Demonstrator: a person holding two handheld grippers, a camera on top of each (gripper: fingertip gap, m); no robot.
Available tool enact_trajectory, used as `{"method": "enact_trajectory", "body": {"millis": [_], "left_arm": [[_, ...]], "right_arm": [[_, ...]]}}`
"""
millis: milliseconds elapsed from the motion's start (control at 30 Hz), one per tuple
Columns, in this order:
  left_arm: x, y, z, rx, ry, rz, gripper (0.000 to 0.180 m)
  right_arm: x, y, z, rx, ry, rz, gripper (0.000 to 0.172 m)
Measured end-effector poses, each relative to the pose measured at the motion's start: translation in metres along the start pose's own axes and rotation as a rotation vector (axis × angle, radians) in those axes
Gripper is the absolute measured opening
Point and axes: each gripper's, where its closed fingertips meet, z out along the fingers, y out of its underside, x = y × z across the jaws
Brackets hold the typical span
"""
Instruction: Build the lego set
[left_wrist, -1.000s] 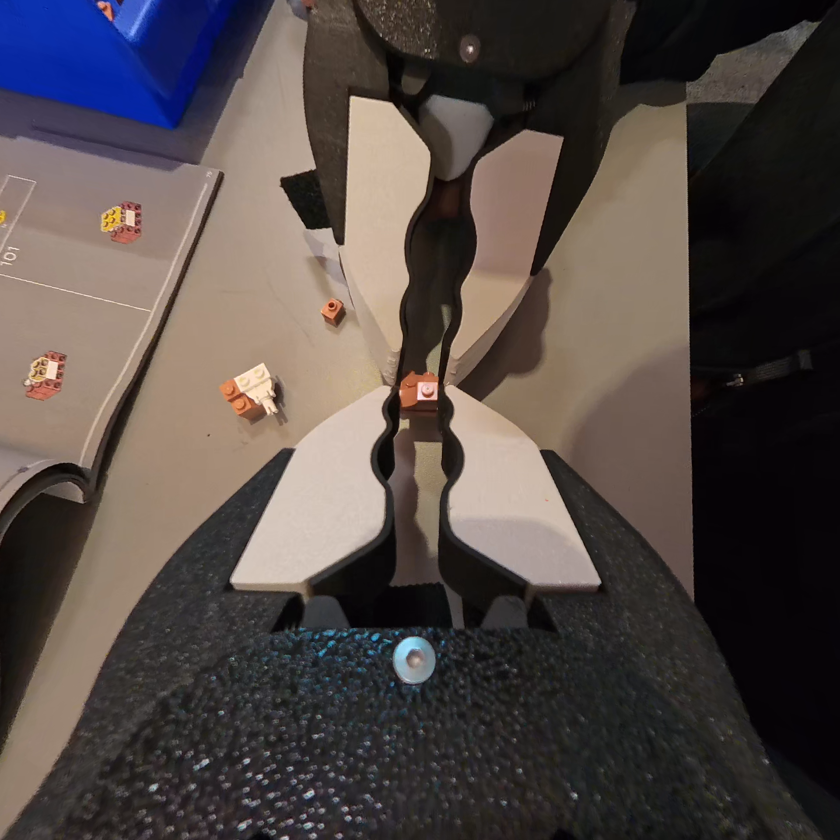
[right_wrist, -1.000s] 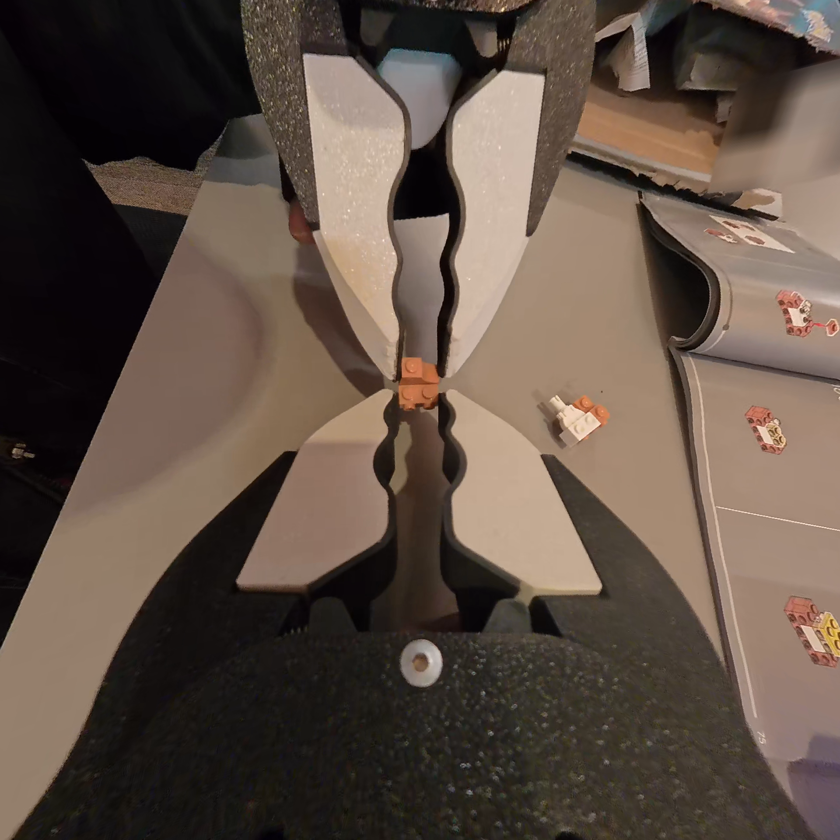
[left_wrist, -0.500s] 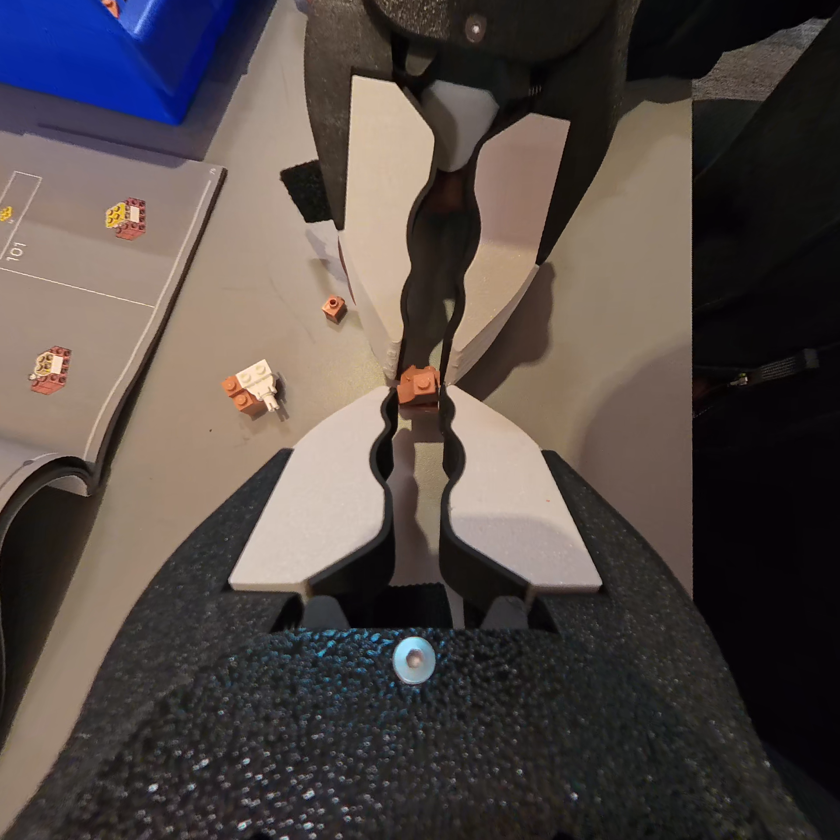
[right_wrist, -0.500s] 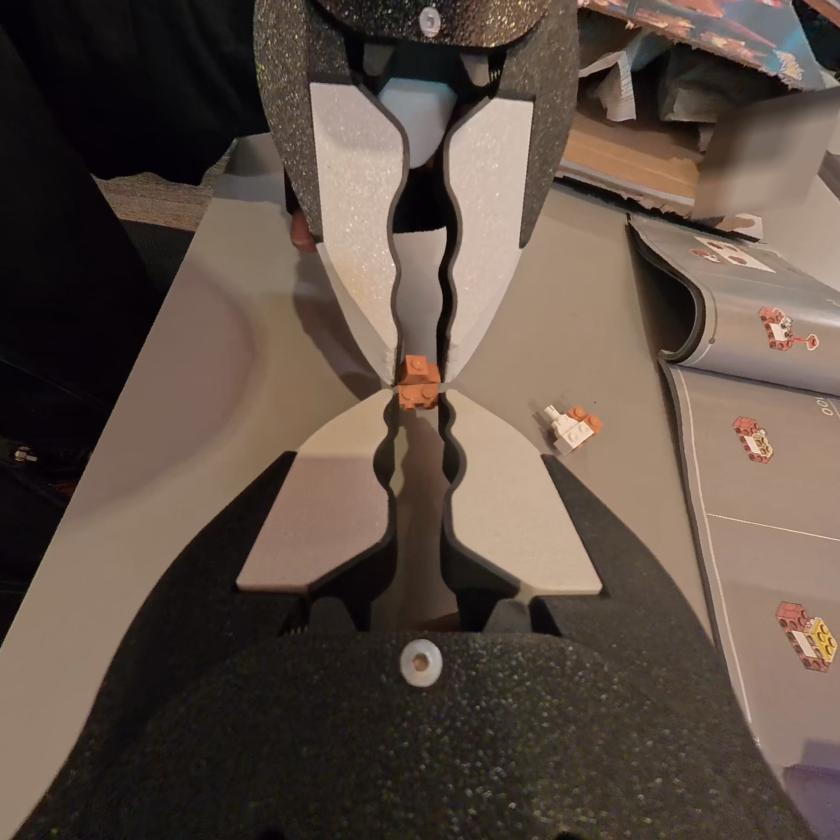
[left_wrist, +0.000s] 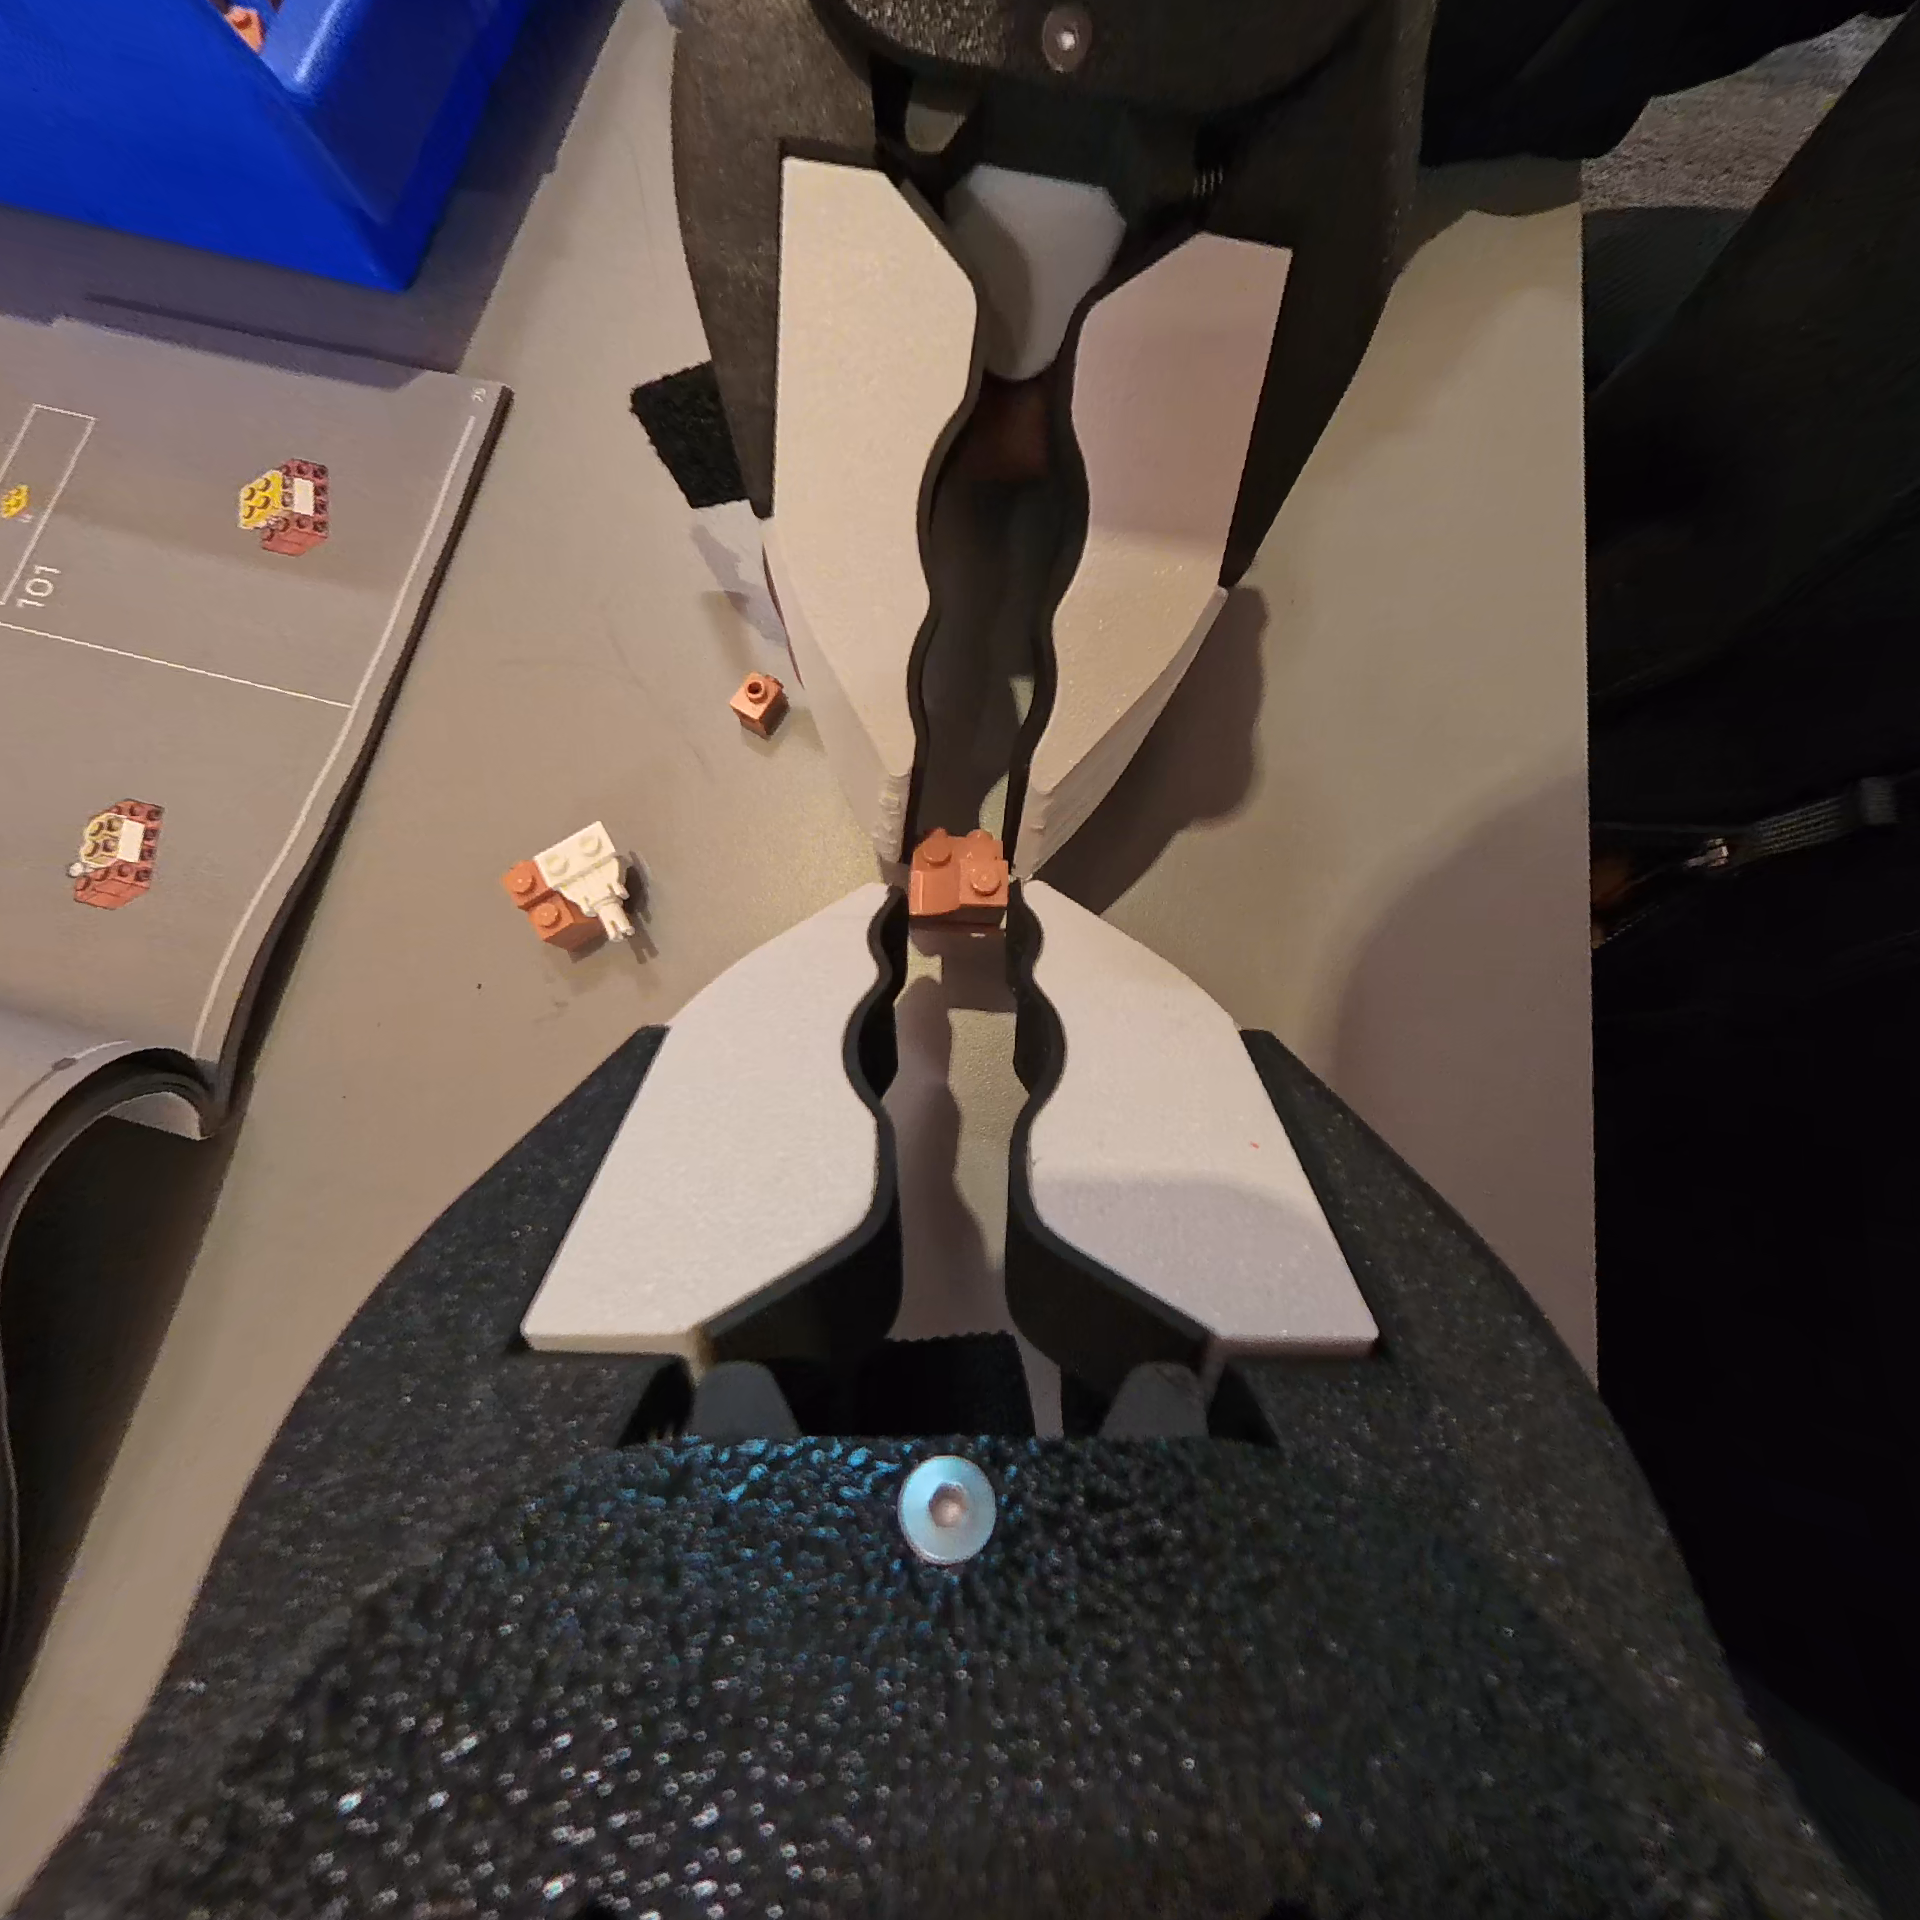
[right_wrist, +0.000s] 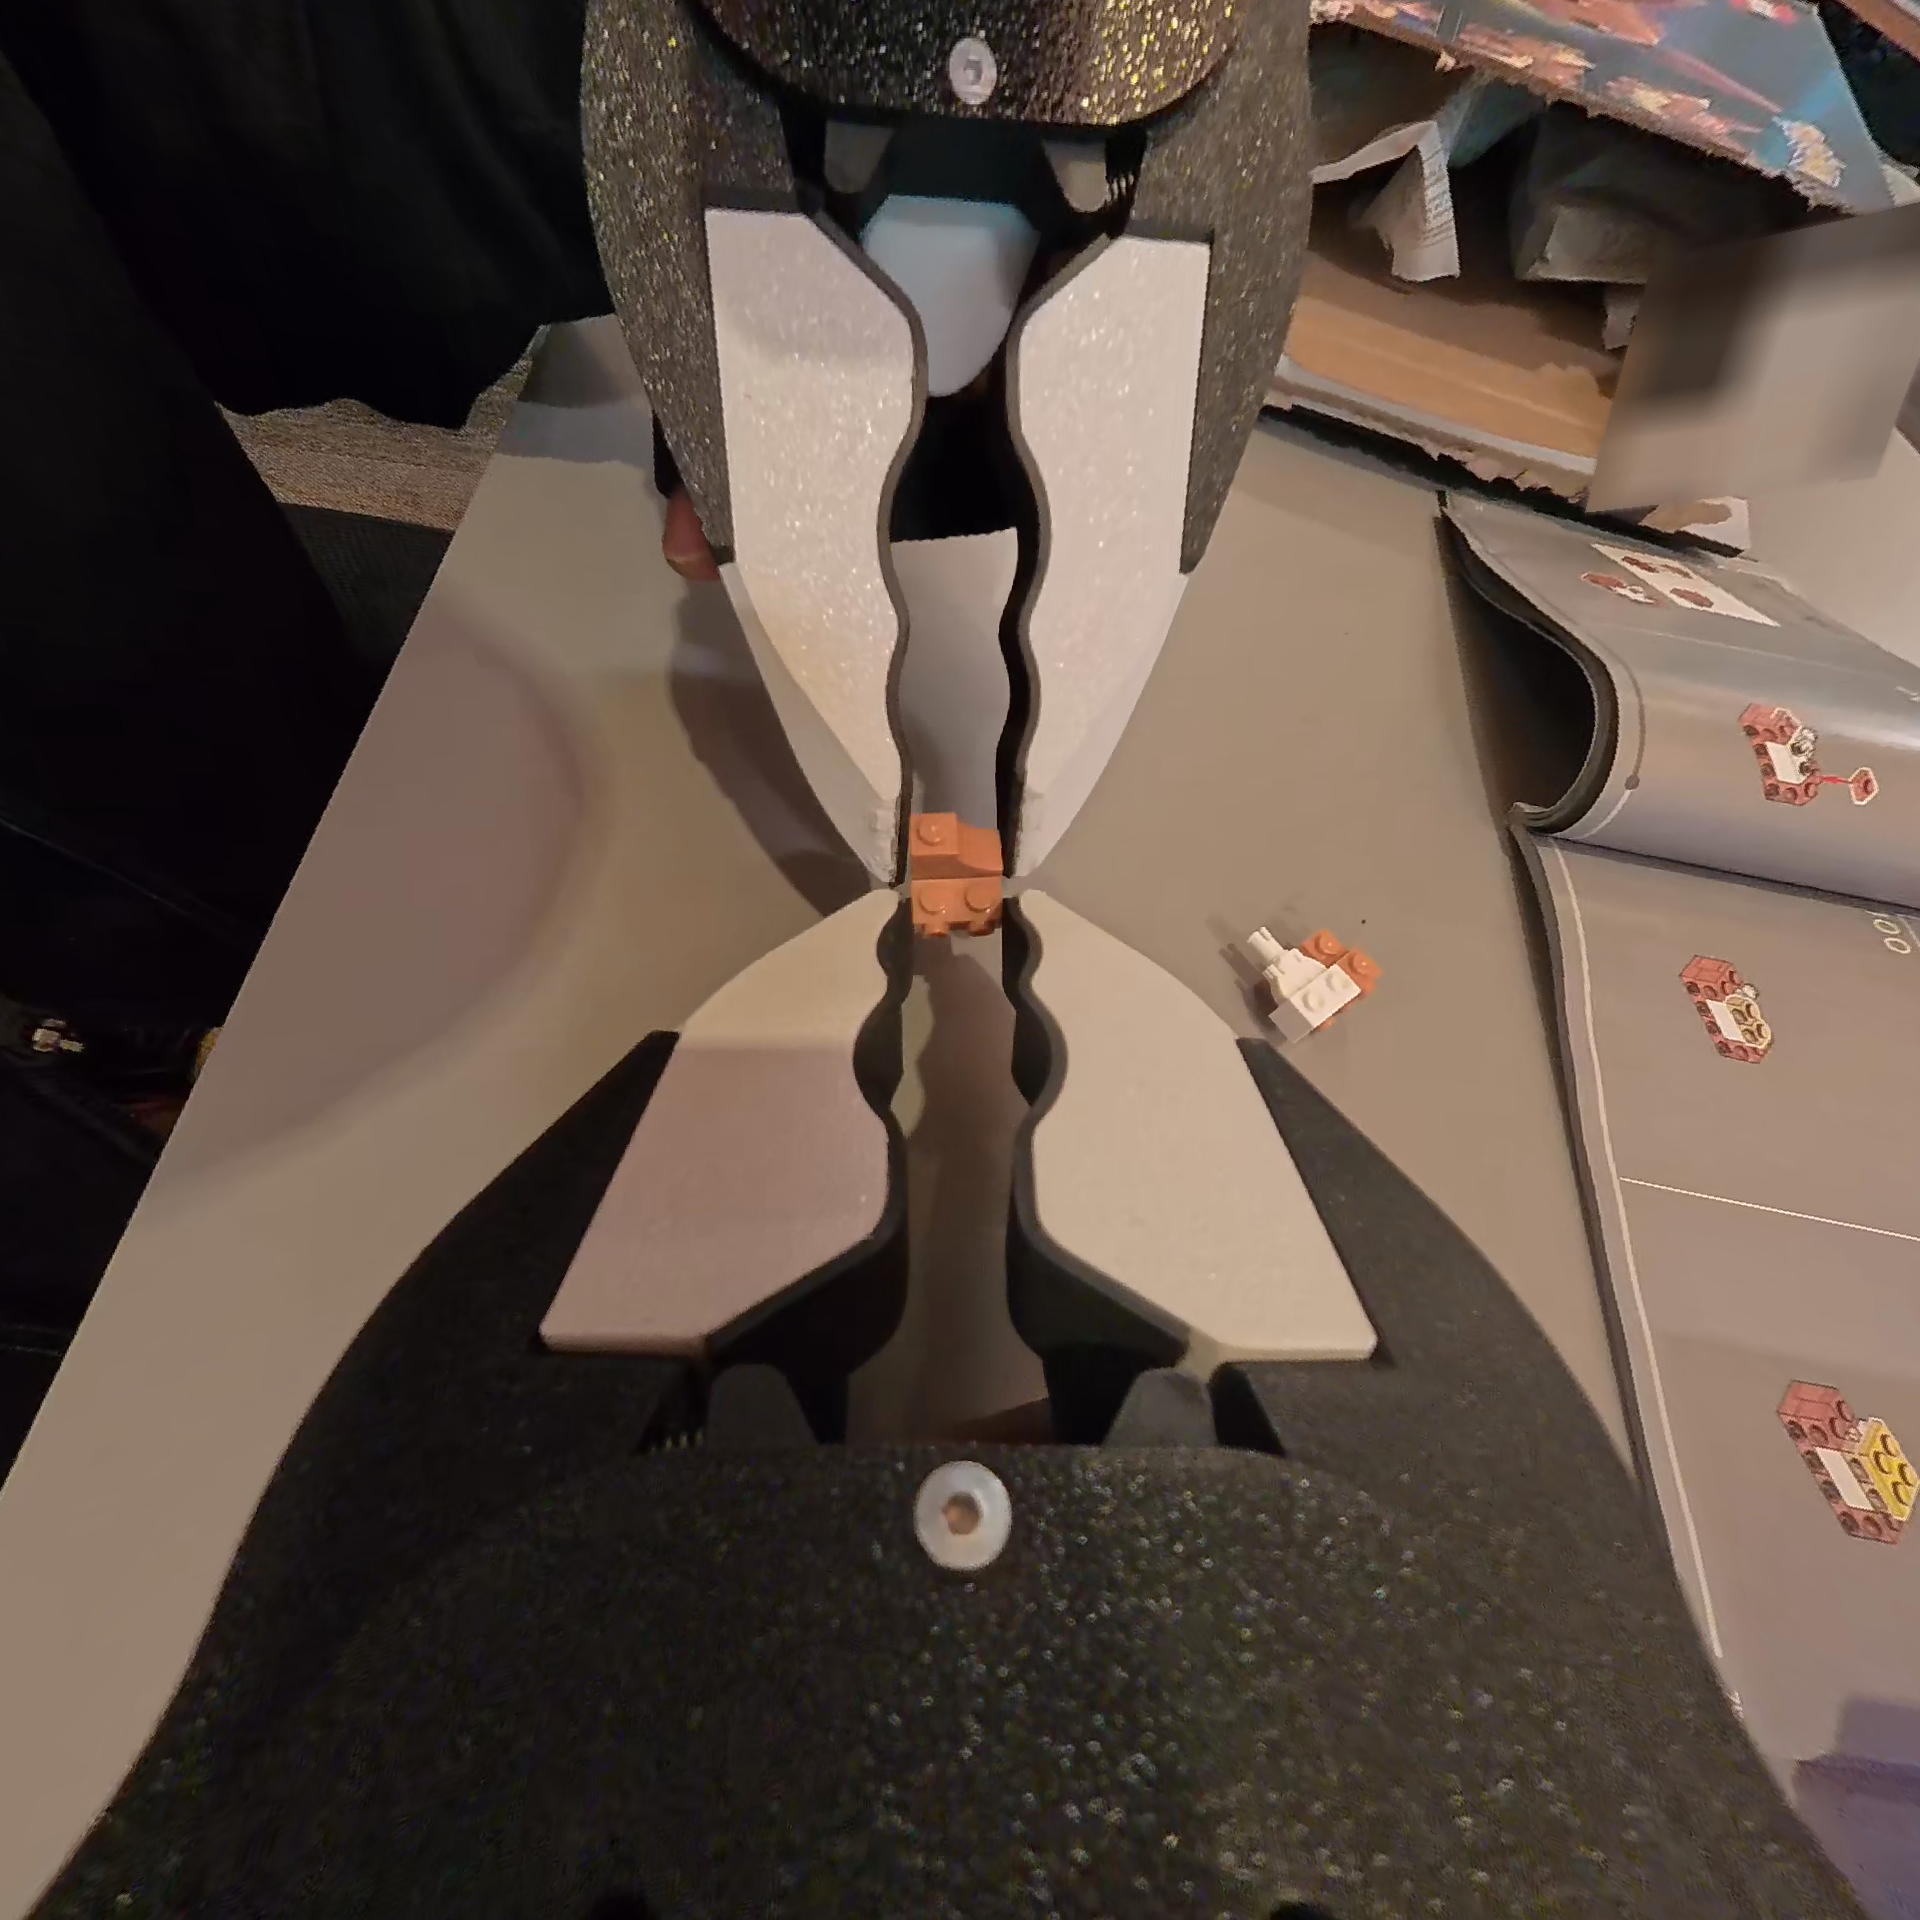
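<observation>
My two grippers meet tip to tip above the grey table (left_wrist: 1434, 644). My left gripper (left_wrist: 956, 902) is shut on a small brown brick (left_wrist: 940, 883). My right gripper (right_wrist: 956, 914) is shut on a second brown brick (right_wrist: 954, 906). The two bricks touch and look joined into one brown cluster. In the right wrist view the left gripper's brick (right_wrist: 951, 847) sits just beyond mine. In the left wrist view the right gripper (left_wrist: 961, 831) comes in from the top, and its brick (left_wrist: 982, 878) sits beside mine.
A small white and brown brick assembly (left_wrist: 577, 894) lies on the table left of the tips and shows in the right wrist view (right_wrist: 1311, 977). A single brown brick (left_wrist: 761, 704) lies farther off. An open instruction booklet (left_wrist: 208, 675) lies left, a blue bin (left_wrist: 208, 125) behind it. Cardboard and paper clutter (right_wrist: 1507, 312) is at the back. My two grippers' fingertips are within a few centimetres of each other.
Both grippers stay shut on their bricks, tip to tip. The brown pieces have turned slightly at the tips, and the opposite gripper has drawn a little lower in each view.
</observation>
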Motion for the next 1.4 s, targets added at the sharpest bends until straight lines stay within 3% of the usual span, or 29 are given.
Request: {"method": "enact_trajectory", "body": {"millis": [500,733,800,933,1400], "left_arm": [[-0.002,0.001,0.000,0.012,-0.019,0.011,0.025],[0.008,0.000,-0.010,0.145,-0.017,0.277,0.046],[0.006,-0.008,-0.015,0.240,-0.057,0.331,0.054],[0.010,-0.028,-0.030,0.440,-0.131,0.503,0.051],[0.009,-0.025,-0.014,0.420,-0.210,0.777,0.037]], "right_arm": [[-0.001,0.000,-0.001,0.003,-0.013,0.004,0.016],[-0.003,-0.003,-0.005,0.031,-0.076,0.098,0.016],[-0.002,-0.004,-0.007,0.044,-0.094,0.134,0.015],[-0.001,-0.006,-0.009,0.066,-0.120,0.177,0.016],[-0.002,-0.006,-0.012,0.076,-0.164,0.221,0.016]]}}
